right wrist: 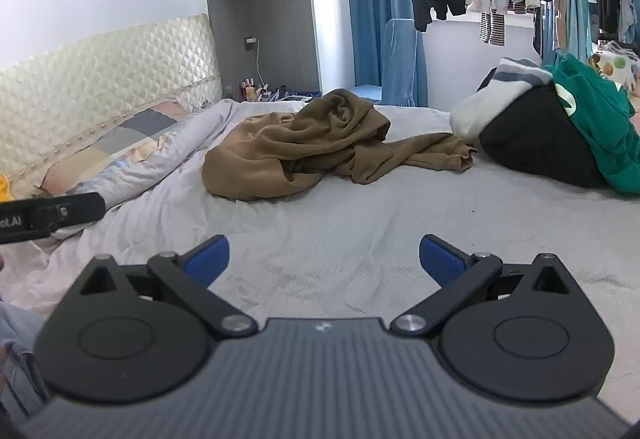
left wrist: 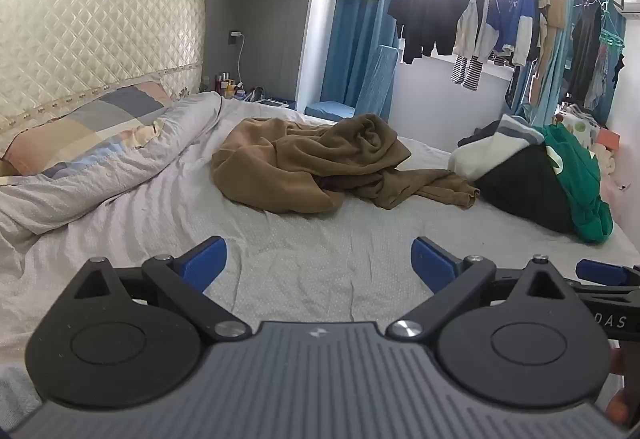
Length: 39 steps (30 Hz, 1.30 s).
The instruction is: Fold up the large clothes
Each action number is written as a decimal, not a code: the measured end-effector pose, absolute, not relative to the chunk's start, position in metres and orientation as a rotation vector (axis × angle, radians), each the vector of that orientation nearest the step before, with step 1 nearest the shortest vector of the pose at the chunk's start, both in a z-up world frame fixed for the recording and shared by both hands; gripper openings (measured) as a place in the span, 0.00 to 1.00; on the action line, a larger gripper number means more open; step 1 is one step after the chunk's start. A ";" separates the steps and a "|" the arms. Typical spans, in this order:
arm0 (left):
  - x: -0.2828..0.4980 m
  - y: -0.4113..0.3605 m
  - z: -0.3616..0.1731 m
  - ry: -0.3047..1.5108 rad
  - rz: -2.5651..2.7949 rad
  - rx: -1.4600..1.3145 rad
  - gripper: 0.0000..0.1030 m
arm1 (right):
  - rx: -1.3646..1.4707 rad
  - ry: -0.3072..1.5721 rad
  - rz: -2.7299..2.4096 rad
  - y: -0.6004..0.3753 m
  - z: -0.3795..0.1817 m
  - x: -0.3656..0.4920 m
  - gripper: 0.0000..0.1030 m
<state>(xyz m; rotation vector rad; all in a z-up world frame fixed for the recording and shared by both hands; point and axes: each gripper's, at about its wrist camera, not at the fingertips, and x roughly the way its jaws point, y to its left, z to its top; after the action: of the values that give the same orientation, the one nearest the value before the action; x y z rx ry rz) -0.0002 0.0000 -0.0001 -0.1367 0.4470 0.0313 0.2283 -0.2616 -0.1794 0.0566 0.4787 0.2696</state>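
Fingers point(right wrist: 208, 255) apart, yellow cloth point(right wrist: 4, 187) leftward

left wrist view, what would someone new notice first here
The eye lands first on the crumpled brown garment lying unfolded mid-bed, with one sleeve trailing toward a heap of black, white and green clothes at the right edge. Next come the bright window and the rack of hanging clothes at the upper right. In the foreground, the left tool hangs open above the pale sheet, touching nothing.
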 end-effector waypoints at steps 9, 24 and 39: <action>0.001 -0.004 -0.003 0.451 0.035 -0.135 0.97 | 0.052 0.481 0.264 -0.263 -0.181 0.229 1.00; 0.001 -0.004 0.000 0.452 0.034 -0.135 0.97 | 0.047 0.485 0.244 -0.264 -0.183 0.231 1.00; 0.005 -0.003 0.002 0.449 0.037 -0.125 0.97 | 0.047 0.493 0.244 -0.265 -0.184 0.234 1.00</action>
<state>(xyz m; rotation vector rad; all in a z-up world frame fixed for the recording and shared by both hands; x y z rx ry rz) 0.0052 -0.0028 0.0016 -0.1248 0.4488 0.0373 0.2339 -0.2648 -0.1837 0.0473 0.4928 0.2439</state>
